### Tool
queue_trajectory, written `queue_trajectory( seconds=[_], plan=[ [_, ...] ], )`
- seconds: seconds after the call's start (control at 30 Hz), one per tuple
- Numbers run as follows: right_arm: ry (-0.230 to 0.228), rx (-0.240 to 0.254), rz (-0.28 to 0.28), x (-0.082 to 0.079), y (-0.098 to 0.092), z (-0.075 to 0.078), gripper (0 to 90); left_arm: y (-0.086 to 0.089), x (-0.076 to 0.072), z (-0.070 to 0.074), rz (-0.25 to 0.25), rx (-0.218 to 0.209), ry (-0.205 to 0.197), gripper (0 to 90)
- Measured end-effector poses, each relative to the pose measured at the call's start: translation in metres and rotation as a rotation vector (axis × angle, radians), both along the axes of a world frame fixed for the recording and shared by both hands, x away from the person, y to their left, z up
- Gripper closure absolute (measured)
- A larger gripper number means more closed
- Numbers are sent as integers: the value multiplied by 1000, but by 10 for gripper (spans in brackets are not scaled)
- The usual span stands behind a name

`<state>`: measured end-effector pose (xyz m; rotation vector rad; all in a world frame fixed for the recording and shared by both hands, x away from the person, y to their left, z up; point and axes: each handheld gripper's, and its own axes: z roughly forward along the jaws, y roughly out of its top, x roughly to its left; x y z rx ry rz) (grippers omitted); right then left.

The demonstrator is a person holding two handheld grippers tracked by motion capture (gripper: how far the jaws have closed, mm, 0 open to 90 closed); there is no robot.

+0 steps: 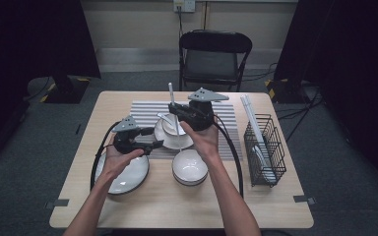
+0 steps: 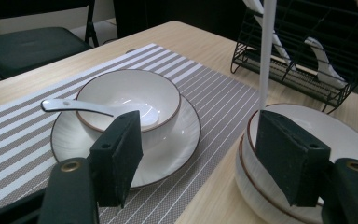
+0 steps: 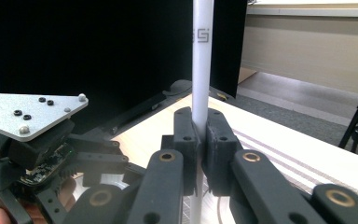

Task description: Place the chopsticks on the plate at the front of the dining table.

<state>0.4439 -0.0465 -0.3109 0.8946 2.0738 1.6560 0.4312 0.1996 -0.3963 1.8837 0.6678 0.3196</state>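
Striped mat (image 1: 226,110) on bench: setting under way.
Right claw (image 3: 198,154) grips a chopstick (image 3: 201,70); left claw (image 2: 198,154) wide, empty; bowl (image 2: 130,100), spoon (image 2: 74,106) placed.

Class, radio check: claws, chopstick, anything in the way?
Right claw shut on chopstick, upright. Left claw open, nothing between. Bowl with spoon below the chopstick.

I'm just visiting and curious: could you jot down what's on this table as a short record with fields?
Right hand-held gripper: shut on white chopstick, held upright
Left hand-held gripper: open, nothing between the pads
Striped mat: plate with bowl and white spoon
Bare table: stacked bowls, white plate
Wire rack: right side, holds white utensils
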Motion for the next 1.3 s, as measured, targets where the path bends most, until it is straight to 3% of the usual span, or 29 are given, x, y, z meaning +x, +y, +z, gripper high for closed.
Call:
queue_trajectory(
  seconds=[0.1,0.13,0.2,0.53,0.73,0.8,1.13,1.3],
  plan=[
    [8,3,7,0,4,-2,853,-2,0,1,1,-5,-14,294],
    [8,2,9,0,5,-2,853,-5,-1,2,-5,-29,-11,287],
    [5,-1,10,0,6,-2,853,-6,-1,2,-1,-25,-19,285],
    [12,10,29,-3,16,-3,853,-22,-1,11,-41,-42,-29,351],
    [9,18,39,-5,20,-2,853,-30,0,11,-48,-64,-47,430],
    [4,16,42,-5,21,-1,853,-31,1,10,-58,-71,-31,446],
    [-10,21,50,-8,27,8,853,-31,3,9,-68,-77,-32,584],
    [-15,26,55,-10,30,11,853,-30,3,8,-65,-102,-38,657]
  ],
)
